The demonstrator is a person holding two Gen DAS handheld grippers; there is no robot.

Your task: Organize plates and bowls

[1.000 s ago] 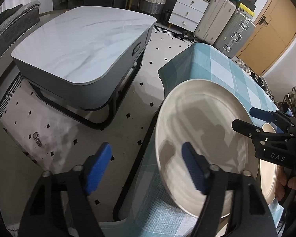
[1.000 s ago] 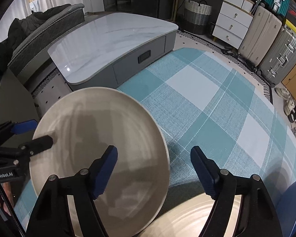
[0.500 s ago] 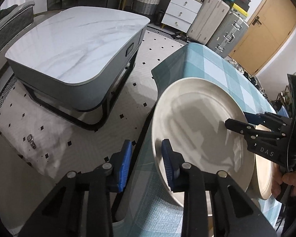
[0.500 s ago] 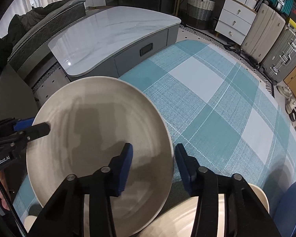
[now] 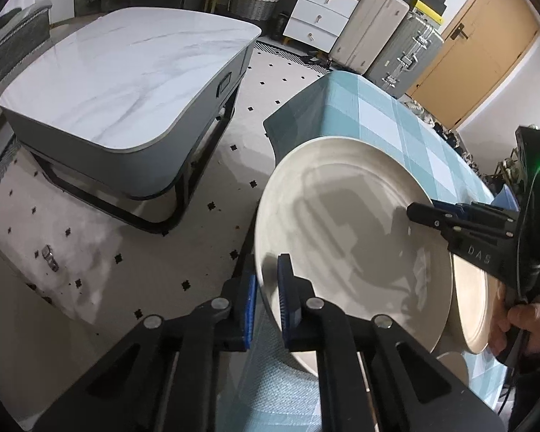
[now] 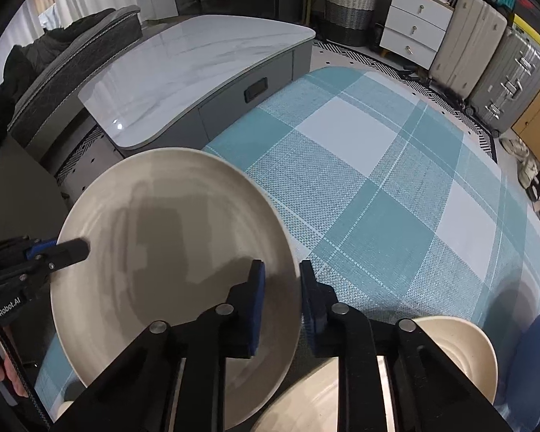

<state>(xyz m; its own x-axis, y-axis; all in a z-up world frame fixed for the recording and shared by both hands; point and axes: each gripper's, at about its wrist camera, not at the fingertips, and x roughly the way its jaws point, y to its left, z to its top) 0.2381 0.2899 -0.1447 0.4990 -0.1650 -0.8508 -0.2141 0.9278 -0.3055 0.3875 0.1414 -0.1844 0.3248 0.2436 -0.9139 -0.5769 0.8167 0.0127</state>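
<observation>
On the table (image 6: 360, 180), which is covered by a woven cloth checked in teal and white, one large round cream plate (image 5: 345, 241) with a smooth glazed face and faint concentric rings is held at its near-left corner, its left edge reaching past the table edge. Two grippers are seen on it. The left gripper (image 5: 268, 298) has just been closing, and its two blue ribbed fingers (image 5: 287, 298) are clenched on the plate's left rim, one pad on the face and one behind it. The right gripper (image 6: 280, 298) has likewise just been closing; its two blue fingers (image 6: 256, 298) are clamped across the plate's right rim. Both tools are of black plastic with round metal pins. A second, smaller cream plate (image 5: 473, 309) is partly hidden under the large one's right edge, and a cream bowl (image 6: 460, 349) with stepped inner rings is seen just beside it at the near right. Whether further dishes lie below cannot be told. A hand (image 5: 522, 327) is wrapped around the right tool's grip. Beyond the table stand one low marble-topped coffee table (image 5: 126, 72), one white chest of drawers (image 6: 414, 21), one wicker basket (image 6: 347, 7) and several hard-shell suitcases (image 5: 388, 43).
</observation>
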